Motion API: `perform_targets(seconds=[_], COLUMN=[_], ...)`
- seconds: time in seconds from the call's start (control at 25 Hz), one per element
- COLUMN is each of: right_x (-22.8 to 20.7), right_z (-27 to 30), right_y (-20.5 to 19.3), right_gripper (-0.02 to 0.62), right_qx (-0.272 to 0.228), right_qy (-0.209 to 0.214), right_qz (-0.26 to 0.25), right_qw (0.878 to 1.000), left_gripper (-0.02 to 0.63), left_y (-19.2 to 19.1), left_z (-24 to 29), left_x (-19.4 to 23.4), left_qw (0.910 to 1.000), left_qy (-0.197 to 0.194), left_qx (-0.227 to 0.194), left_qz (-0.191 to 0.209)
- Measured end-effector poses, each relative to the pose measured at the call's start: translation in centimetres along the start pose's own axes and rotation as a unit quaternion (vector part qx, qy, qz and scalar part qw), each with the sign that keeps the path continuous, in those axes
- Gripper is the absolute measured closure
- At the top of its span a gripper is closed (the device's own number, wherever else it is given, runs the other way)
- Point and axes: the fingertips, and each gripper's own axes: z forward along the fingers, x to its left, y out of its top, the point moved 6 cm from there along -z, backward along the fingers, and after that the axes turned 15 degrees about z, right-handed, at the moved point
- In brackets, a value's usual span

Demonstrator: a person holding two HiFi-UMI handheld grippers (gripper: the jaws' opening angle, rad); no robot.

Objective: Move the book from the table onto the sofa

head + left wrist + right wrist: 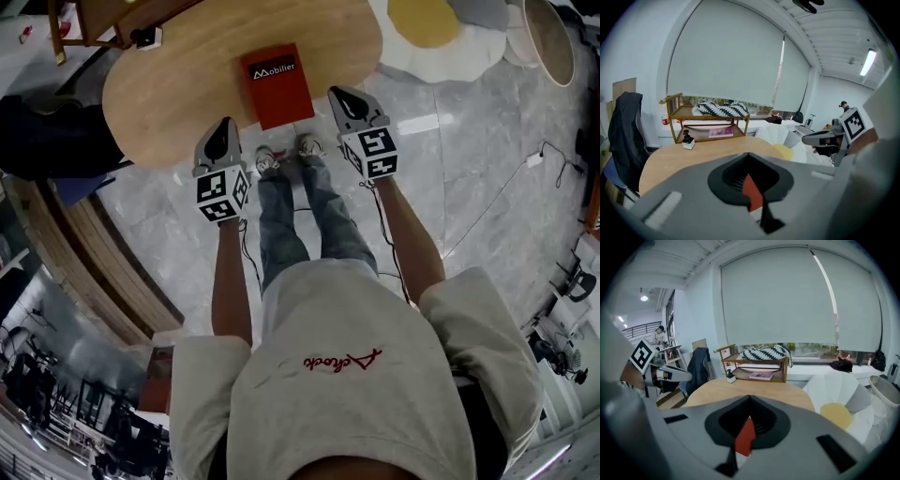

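A red book (277, 84) with white print lies flat at the near edge of the round wooden table (178, 84). My left gripper (223, 132) hovers just off the table's rim, left of the book, shut and empty. On the book's right, my right gripper (339, 95) is over the table edge, also shut with nothing in it. In the left gripper view the shut jaws (749, 155) fill the lower frame and the book (752, 190) shows through their gap. The right gripper view shows the same: shut jaws (749, 398), book (745, 439) below.
A wooden shelf rack (708, 123) with a striped cushion and a small bottle (687, 140) stands at the table's far side. A chair with a dark jacket (626, 136) is at the left. A white egg-shaped cushion seat (441, 37) lies right of the table. A cable (487, 206) crosses the floor.
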Motion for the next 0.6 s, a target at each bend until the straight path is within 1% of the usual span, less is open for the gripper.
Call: perform_targets(seconds=[0.32, 0.6], right_x=[-1.3, -1.9], right_z=[1.8, 2.9], right_y=[-4.6, -7.7], right_gripper=[0.588, 0.588], right_qx=[0.039, 0.064], right_qy=[0.009, 0.016], right_qz=[0.008, 0.013], right_qw=[0.999, 0.998], left_gripper=[0.597, 0.597], left_y=[-4.1, -7.4], left_z=[2.2, 3.7], left_x=[-0.9, -1.8], left_qw=[0.9996, 0.9984], left_qy=[-0.007, -0.015], left_qx=[0.026, 0.050], left_qz=[-0.011, -0.023])
